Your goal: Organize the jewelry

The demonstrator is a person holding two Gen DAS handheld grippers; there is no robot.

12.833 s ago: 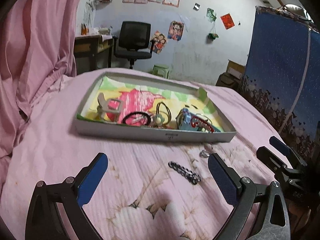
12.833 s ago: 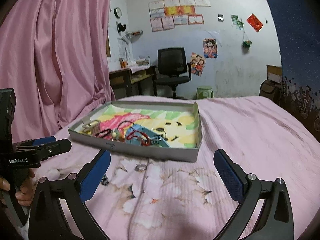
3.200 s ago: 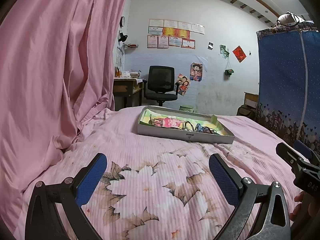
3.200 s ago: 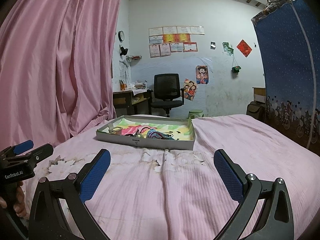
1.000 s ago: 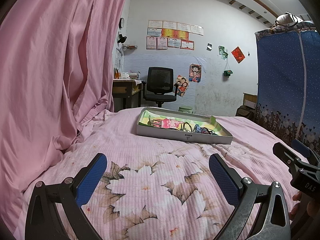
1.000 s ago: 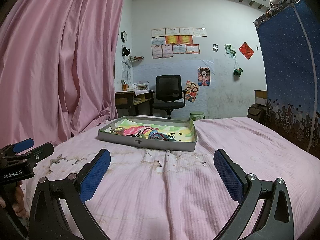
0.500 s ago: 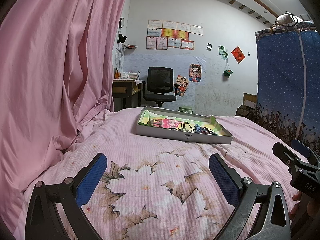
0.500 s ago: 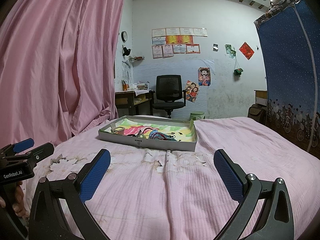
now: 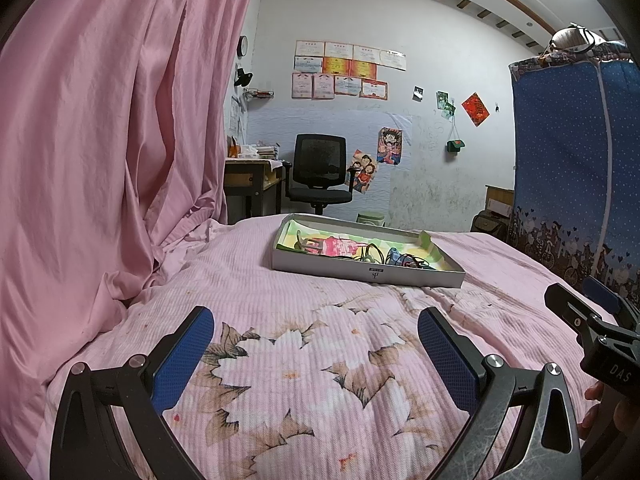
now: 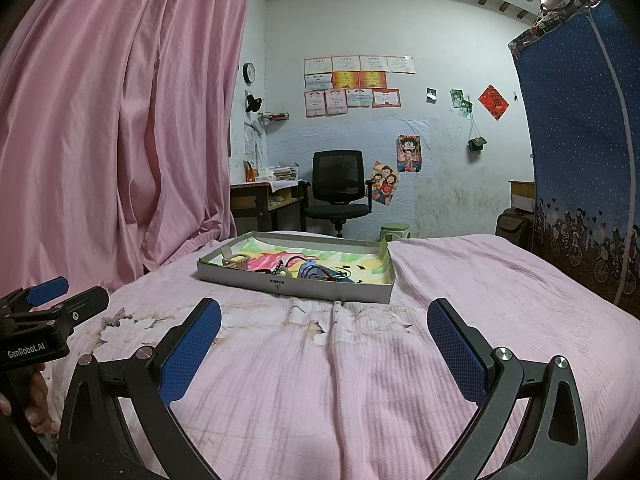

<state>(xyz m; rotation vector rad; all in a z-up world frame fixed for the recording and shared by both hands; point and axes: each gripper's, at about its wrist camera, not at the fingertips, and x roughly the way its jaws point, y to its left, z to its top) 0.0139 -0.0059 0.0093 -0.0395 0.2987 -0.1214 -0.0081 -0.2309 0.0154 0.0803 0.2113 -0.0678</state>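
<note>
A shallow grey cardboard tray (image 9: 372, 274) with a colourful lining sits on the pink bed, far ahead of both grippers. It holds several pieces of jewelry (image 9: 372, 254): hair ties, clips and a chain. The tray also shows in the right wrist view (image 10: 296, 286), with its jewelry (image 10: 316, 270). My left gripper (image 9: 316, 354) is open and empty, low over the bedspread. My right gripper (image 10: 324, 342) is open and empty, well short of the tray. Each gripper shows at the edge of the other's view.
The pink flowered bedspread (image 9: 304, 360) covers the bed. A pink curtain (image 9: 100, 152) hangs along the left. A blue fabric wardrobe (image 9: 576, 168) stands at the right. A black office chair (image 9: 320, 176) and a desk (image 9: 248, 184) stand behind the bed.
Over the long span both grippers pulled back from the tray, and the loose chain and ring on the bed are gone from view. In the last second nothing has moved.
</note>
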